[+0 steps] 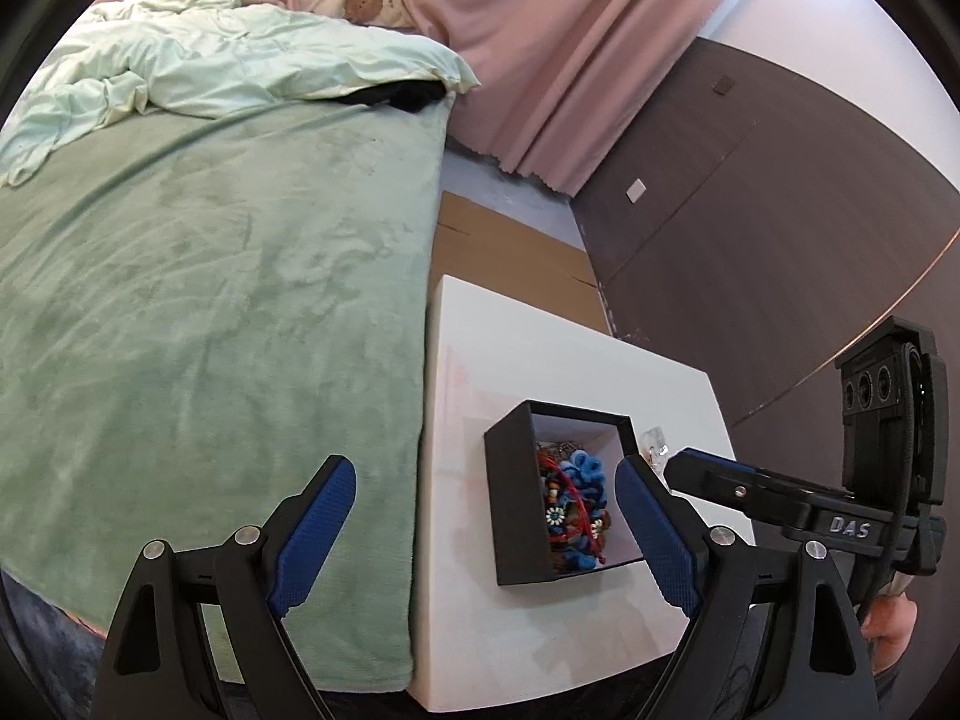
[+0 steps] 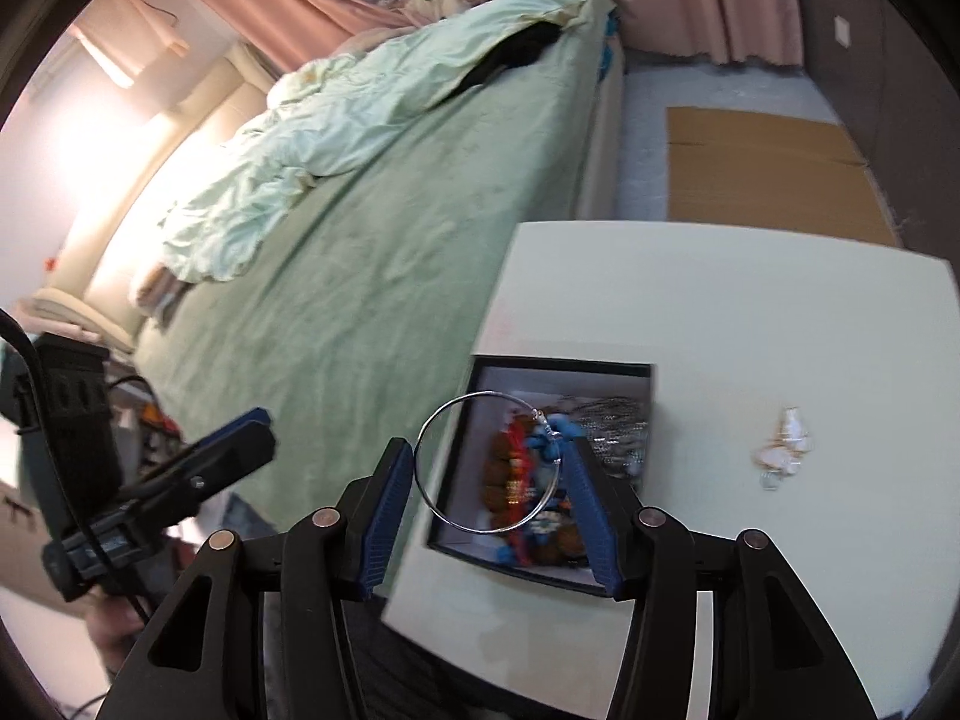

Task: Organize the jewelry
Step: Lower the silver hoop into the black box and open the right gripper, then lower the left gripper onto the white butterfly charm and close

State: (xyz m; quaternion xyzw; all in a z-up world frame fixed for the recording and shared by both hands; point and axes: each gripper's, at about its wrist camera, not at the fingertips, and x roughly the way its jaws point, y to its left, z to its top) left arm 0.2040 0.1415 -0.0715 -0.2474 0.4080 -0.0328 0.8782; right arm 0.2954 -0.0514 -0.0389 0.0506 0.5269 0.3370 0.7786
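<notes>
A black box point(image 1: 516, 510) point(image 2: 564, 367) with a white inside stands on the white table point(image 1: 540, 348) point(image 2: 720, 300), holding a heap of blue, red and brown jewelry point(image 1: 576, 510) point(image 2: 528, 480). My right gripper point(image 2: 489, 450) hovers above the box with a thin silver hoop earring point(image 2: 444, 516) spanning between its blue pads and touching both. My left gripper point(image 1: 486, 480) stands wide open over the table's left edge by the box, nothing between its fingers. A small pale jewelry piece point(image 2: 783, 447) point(image 1: 654, 450) lies on the table right of the box.
A bed with a green cover point(image 1: 210, 300) point(image 2: 360, 300) and a crumpled pale duvet point(image 1: 240, 66) runs along the table's left side. Flat cardboard point(image 1: 510, 246) point(image 2: 762, 162) lies on the floor beyond the table. Pink curtains point(image 1: 570, 60) and a dark wall point(image 1: 750, 210) stand behind.
</notes>
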